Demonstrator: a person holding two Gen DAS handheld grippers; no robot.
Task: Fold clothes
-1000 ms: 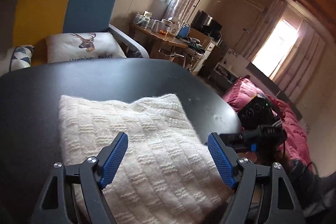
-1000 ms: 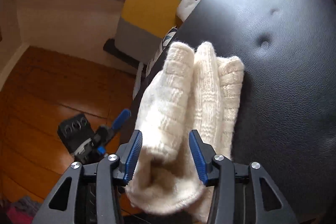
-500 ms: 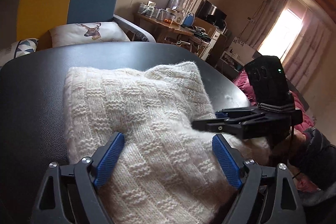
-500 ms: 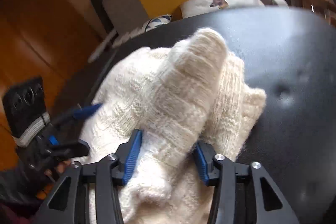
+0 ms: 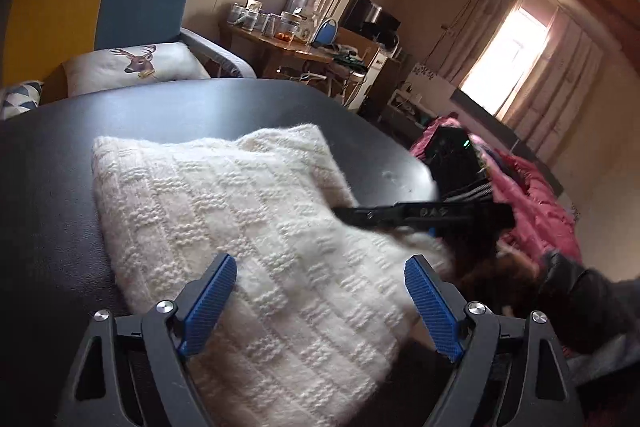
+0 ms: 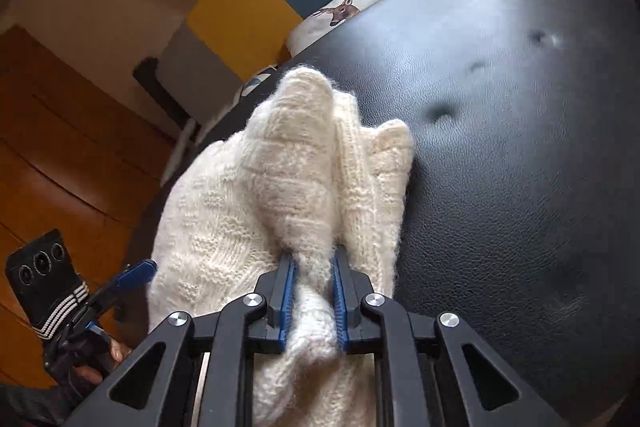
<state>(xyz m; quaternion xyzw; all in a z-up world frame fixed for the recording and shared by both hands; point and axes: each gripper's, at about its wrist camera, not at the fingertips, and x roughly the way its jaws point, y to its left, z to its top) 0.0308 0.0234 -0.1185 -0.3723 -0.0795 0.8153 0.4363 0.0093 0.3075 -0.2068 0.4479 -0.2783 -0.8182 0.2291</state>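
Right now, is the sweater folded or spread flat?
Folded: the sweater lies in stacked layers on the seat, one bunched edge pinched between the right gripper fingers.

The right gripper (image 6: pixel 312 297) points forward and down, its blue fingers (image 6: pixel 287 301) nearly together after closing just now, pinching a thick ridge of the white knit sweater (image 6: pixel 256 211). The left gripper (image 5: pixel 320 303) stands wide, its fingers (image 5: pixel 208 297) hovering above the sweater with nothing pressed between them. A dark sleeve (image 5: pixel 588 303) shows at its right.
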